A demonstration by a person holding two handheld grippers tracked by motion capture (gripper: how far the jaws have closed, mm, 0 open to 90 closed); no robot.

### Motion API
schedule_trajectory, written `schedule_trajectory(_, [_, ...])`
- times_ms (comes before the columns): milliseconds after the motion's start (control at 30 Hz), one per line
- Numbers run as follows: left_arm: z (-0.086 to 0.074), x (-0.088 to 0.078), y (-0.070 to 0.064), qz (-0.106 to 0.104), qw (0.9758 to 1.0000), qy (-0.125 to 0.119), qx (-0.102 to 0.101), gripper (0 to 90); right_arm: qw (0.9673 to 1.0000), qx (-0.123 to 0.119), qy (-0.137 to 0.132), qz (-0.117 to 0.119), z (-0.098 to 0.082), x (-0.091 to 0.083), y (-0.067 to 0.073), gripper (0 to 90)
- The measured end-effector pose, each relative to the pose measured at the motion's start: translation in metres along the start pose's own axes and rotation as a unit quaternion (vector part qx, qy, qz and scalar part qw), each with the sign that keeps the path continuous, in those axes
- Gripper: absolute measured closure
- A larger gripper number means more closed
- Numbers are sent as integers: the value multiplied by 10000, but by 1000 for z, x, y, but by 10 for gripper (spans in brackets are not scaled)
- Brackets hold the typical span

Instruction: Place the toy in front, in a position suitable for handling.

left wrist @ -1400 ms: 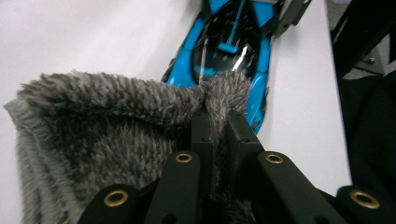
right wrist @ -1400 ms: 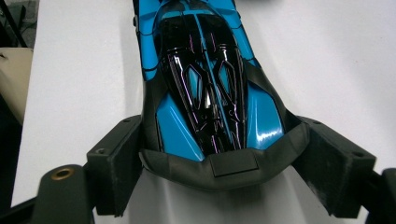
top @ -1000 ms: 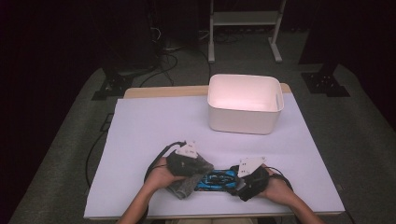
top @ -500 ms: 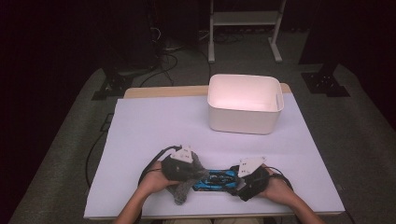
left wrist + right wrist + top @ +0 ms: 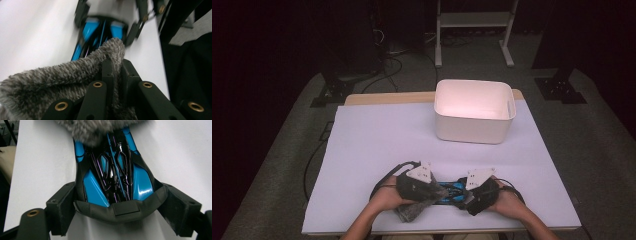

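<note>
Cloth [image 5: 411, 211], grey and fuzzy, lies at the near edge of the table [image 5: 362, 145], left of the middle, and we see the left gripper [image 5: 430, 189] pinching it. In the left gripper view its two black jaws stand close together with a fold of the cloth [image 5: 75, 75] clamped between them. Just to the right of it we find a blue and black toy car [image 5: 448, 190], lying on the white sheet between the two grippers. The cloth touches the left end of the car [image 5: 113, 173]. Further right, the right gripper [image 5: 465, 196] holds the other end of the car; in the right gripper view its jaws press on both sides of the car body. Far from us, right of the middle, a white bin [image 5: 474, 111] stands on the table, well apart from the hands.
</note>
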State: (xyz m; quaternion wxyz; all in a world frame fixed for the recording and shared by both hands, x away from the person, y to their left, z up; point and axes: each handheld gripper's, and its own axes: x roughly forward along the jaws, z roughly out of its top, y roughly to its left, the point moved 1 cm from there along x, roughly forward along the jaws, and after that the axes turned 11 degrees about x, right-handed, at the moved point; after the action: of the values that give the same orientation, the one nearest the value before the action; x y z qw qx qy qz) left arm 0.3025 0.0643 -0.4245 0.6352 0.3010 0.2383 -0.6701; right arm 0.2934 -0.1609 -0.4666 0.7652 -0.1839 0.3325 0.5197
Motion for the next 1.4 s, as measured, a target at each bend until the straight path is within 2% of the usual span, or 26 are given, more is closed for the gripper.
schedule_trajectory(33, [6, 4, 2, -41, 10000, -14, 49, 824, 10000, 0, -11, 11, 0, 0, 0, 193])
schedule_trajectory(167, [9, 10, 4, -92, 9999, -87, 47, 820, 10000, -2, -19, 40, 0, 0, -1, 194])
schedule_trajectory(367, [2, 5, 3, -73, 9999, -116, 12, 820, 10000, -5, -13, 34, 0, 0, -1, 194])
schedule_trajectory(567, [-20, -11, 1, 10, 9998, -56, -191, 820, 10000, 0, -5, 29, 0, 0, -1, 195])
schedule_trajectory(667, [-35, -22, -1, 206, 9991, -19, -364, 815, 10000, -15, 0, 32, 0, 0, -1, 196])
schedule_trajectory(700, [-46, -29, -1, 341, 9984, 28, -450, 815, 10000, -12, 2, 33, 0, 0, -1, 195])
schedule_trajectory(733, [-46, -29, -1, 341, 9984, 28, -450, 815, 10000, -12, 2, 33, 0, 0, -1, 195])
schedule_trajectory(867, [-58, -34, 0, 398, 9967, -103, -694, 816, 10000, -3, -23, 63, 0, 1, -2, 195])
schedule_trajectory(967, [-55, -33, 4, 433, 9966, -45, -695, 816, 10000, 8, -24, 63, 0, 1, -2, 195])
schedule_trajectory(1033, [-49, -30, 13, 518, 9962, 26, -698, 816, 10000, 8, -18, 61, 0, 1, -1, 195])
schedule_trajectory(1100, [-47, -28, 16, 535, 9959, 42, -723, 816, 10000, 6, -15, 58, 0, 1, -1, 195])
schedule_trajectory(1300, [-31, -20, 30, 475, 9964, 18, -706, 817, 10000, 1, -16, 76, 0, 1, -2, 195])
schedule_trajectory(1400, [-21, -10, 37, 346, 9973, 44, -651, 815, 10000, 10, -11, 90, 0, 1, -2, 195])
